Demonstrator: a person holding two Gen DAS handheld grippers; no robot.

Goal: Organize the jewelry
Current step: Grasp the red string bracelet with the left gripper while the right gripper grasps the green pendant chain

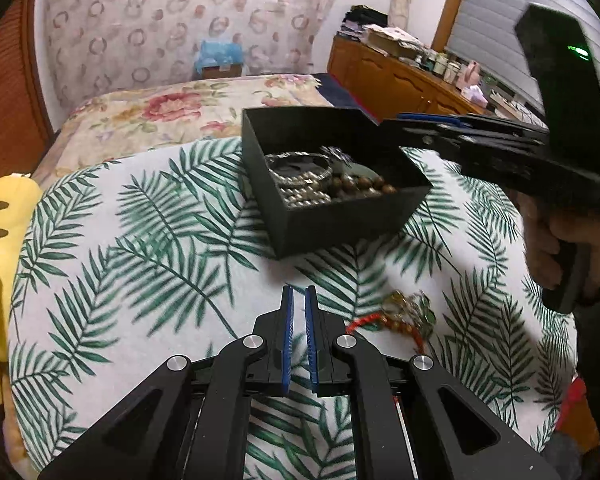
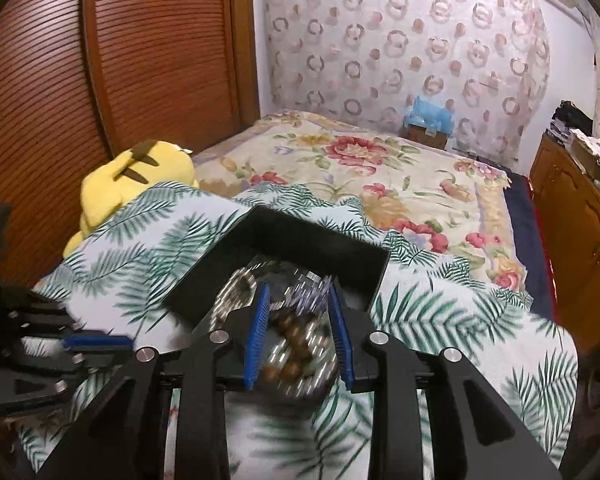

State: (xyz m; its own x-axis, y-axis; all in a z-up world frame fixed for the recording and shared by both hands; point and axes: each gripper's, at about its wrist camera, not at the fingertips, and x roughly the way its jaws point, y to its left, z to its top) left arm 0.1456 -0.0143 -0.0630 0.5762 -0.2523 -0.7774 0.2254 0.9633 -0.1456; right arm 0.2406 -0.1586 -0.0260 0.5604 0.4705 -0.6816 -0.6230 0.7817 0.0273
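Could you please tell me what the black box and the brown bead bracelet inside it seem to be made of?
Black box: probably rigid card or plastic, matte, with flat thin walls and no glare. Brown bead bracelet: looks like polished wood, round beads with soft highlights.

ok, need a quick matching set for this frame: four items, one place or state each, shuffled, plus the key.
Items
1. black box
2. red-corded bead strand
3. left gripper
4. yellow plush toy

Place or state
A. at the cloth's far edge, by the wooden doors
B. loose on the leaf-print cloth, outside the box
C. shut, nothing between the fingers
D. open-topped, bracelets inside

Pairs: 1-D, 2-B, 3-C, 4-A
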